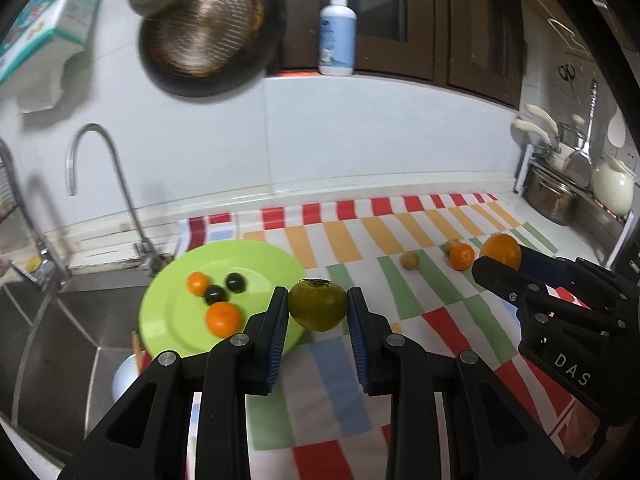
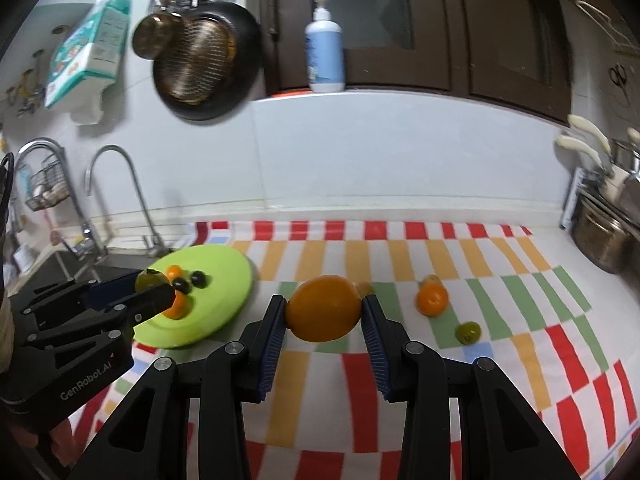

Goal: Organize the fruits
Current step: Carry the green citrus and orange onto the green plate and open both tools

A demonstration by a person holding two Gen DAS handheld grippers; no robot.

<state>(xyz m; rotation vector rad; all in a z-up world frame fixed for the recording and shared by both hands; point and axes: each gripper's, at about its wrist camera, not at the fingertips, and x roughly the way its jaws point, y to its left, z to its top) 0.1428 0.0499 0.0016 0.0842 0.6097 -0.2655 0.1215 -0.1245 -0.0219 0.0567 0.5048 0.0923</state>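
Note:
My left gripper (image 1: 318, 300) is shut on a green persimmon-like fruit (image 1: 318, 312), held above the right rim of the lime-green plate (image 1: 256, 256). On the plate lie two small tangerines (image 1: 223, 318) and two dark round fruits (image 1: 235, 281). My right gripper (image 2: 324, 304) is shut on a large orange (image 2: 325, 312), lifted above the checkered cloth (image 2: 400, 256). Loose on the cloth to its right are a tangerine (image 2: 432, 299) and a small green fruit (image 2: 468, 332). A small brownish fruit (image 1: 411, 260) lies on the cloth too. The left gripper (image 2: 154, 283) hovers over the plate (image 2: 224, 276).
A sink (image 1: 80, 320) with a curved faucet (image 1: 120, 184) lies left of the plate. Steel pots (image 1: 552, 196) and a white kettle (image 1: 612, 188) stand at the counter's right end. A pump bottle (image 1: 337, 36) sits on the ledge behind. A dark pan (image 1: 204, 36) hangs on the wall.

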